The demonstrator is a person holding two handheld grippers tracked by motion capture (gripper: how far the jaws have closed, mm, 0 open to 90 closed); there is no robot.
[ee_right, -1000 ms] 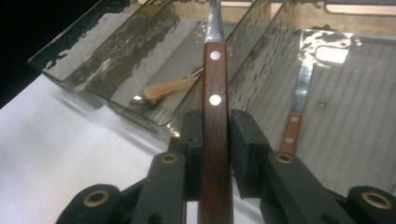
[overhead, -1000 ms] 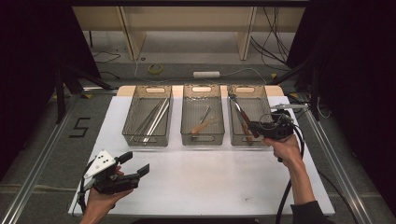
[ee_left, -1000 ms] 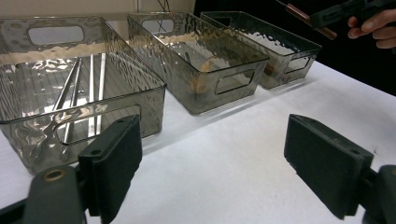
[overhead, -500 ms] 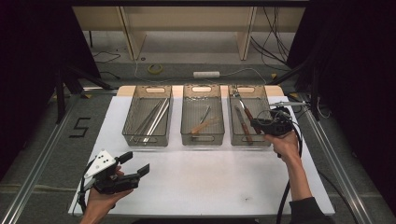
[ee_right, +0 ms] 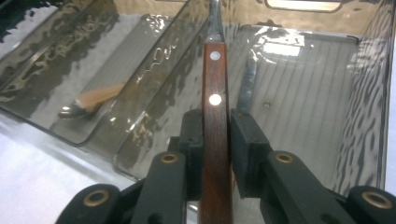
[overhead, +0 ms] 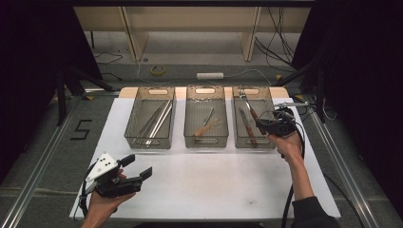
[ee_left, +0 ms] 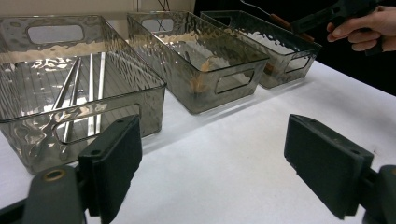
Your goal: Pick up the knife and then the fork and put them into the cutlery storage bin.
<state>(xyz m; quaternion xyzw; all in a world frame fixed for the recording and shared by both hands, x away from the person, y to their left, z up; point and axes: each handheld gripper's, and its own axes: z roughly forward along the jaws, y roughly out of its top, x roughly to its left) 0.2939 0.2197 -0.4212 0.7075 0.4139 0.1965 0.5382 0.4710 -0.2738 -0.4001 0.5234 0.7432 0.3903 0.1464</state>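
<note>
Wooden-handled utensil [ee_right: 215, 121] being pinched by right gripper [ee_right: 215, 140], fingers clamping handle, hovering over right-hand bin [overhead: 271, 121], apparently for sorting beside similar piece there. Left gripper [overhead: 135, 167] idling above tabletop [overhead: 214, 175], fingers gaping, holding nothing.

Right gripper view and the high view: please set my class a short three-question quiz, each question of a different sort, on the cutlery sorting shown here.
1. True or false: the right hand-held gripper is shut on a wooden-handled utensil.
2. Which bin lies beneath that utensil: A the left bin, B the middle bin, C the right bin?
3. Fill in: the jaws of the left hand-held gripper stand ____, with nothing between them.

Key: 1 true; 2 C; 3 open.
</note>
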